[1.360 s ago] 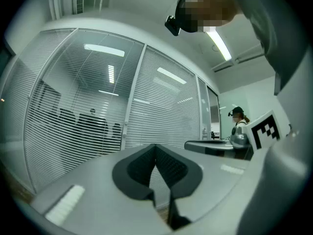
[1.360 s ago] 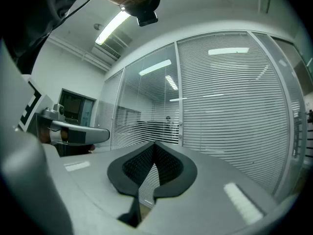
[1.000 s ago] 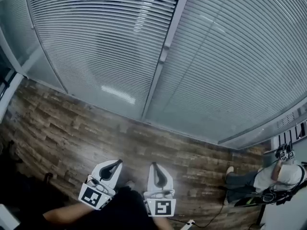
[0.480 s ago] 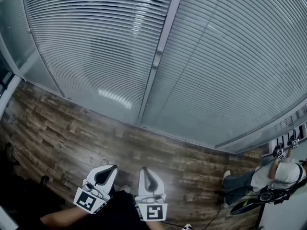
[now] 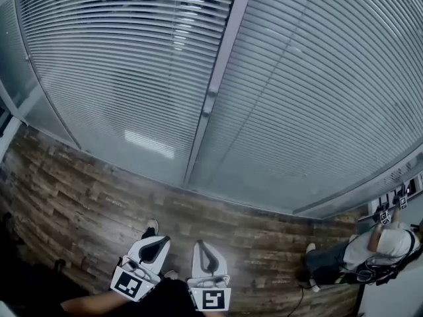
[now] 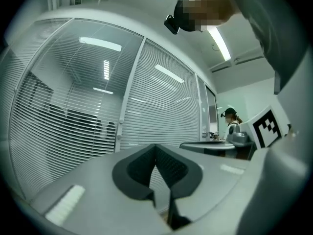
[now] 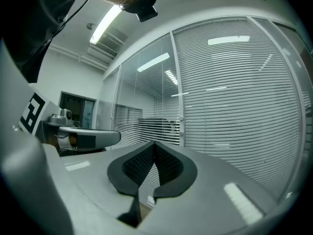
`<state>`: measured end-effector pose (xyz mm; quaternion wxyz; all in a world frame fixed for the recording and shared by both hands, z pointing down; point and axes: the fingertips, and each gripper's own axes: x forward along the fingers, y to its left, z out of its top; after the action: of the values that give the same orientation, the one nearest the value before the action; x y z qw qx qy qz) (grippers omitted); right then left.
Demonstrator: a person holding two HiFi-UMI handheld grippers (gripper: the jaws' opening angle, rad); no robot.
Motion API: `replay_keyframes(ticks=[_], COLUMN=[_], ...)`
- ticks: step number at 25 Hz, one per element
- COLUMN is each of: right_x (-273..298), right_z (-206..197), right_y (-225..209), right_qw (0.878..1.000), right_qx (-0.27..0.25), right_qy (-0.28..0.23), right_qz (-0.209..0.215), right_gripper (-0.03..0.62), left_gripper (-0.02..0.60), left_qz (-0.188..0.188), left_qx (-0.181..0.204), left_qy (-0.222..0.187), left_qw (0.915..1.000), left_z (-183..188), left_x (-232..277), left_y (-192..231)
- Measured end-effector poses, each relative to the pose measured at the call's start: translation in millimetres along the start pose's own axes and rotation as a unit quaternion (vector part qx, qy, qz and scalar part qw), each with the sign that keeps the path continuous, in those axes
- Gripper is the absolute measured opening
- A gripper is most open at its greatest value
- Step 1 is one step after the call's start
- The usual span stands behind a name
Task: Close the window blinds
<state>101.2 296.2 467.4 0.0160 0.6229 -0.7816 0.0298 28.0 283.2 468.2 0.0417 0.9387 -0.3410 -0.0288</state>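
Observation:
Horizontal slat blinds cover a glass wall. Through the left panel's blinds [image 5: 125,65] dark shapes show between the slats; the right panel's blinds [image 5: 317,98] look solid grey. A white frame post [image 5: 218,71] with a small knob [image 5: 211,93] divides them. My left gripper [image 5: 158,241] and right gripper [image 5: 205,244] hang low in the head view, side by side, well short of the glass. Both are shut with nothing between the jaws. The left gripper [image 6: 156,146] and the right gripper [image 7: 154,143] each point at the post from their own views.
Wood-pattern floor [image 5: 79,183] runs along the foot of the glass wall. A seated person [image 5: 370,249] with equipment is at the far right. A shoe tip [image 5: 152,226] shows just behind the left gripper. A desk [image 6: 205,145] stands to the right.
The view has tilted upward, so the blinds fill more of the frame and both grippers sit lower in it. Both stay shut and empty. A shoe tip has come into view.

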Motion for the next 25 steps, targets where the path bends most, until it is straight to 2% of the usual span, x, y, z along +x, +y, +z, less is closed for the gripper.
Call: replay_keyframes(ticks=[7,12,16,20,25], right_x=[63,113,152,197,224], right_z=[17,41,52,56,53], right_y=[-31,-51,-65,-66,-76], right_qw=[0.999,0.999,0.998,0.996,0.995], right_qx=[-0.037,-0.023,-0.03,-0.047,-0.031], right_qy=[0.009,-0.004,-0.001,0.003,0.009], right_qz=[-0.024,-0.044,-0.062,-0.075,-0.098], right_gripper=[0.002,0.002,0.002,0.003,0.003], left_gripper=[-0.002,-0.002,-0.002,-0.002,-0.002], left_qz=[-0.017,-0.038,-0.06,-0.058,-0.052], left_qx=[-0.008,-0.019,-0.04,-0.042,-0.058], left_qy=[-0.021,-0.038,-0.031,-0.039,-0.036], left_qw=[0.9996,0.9984,0.9969,0.9967,0.9963], left_z=[24,43,45,50,47], left_x=[52,81,100,115,134], left_y=[44,86,123,166,194])
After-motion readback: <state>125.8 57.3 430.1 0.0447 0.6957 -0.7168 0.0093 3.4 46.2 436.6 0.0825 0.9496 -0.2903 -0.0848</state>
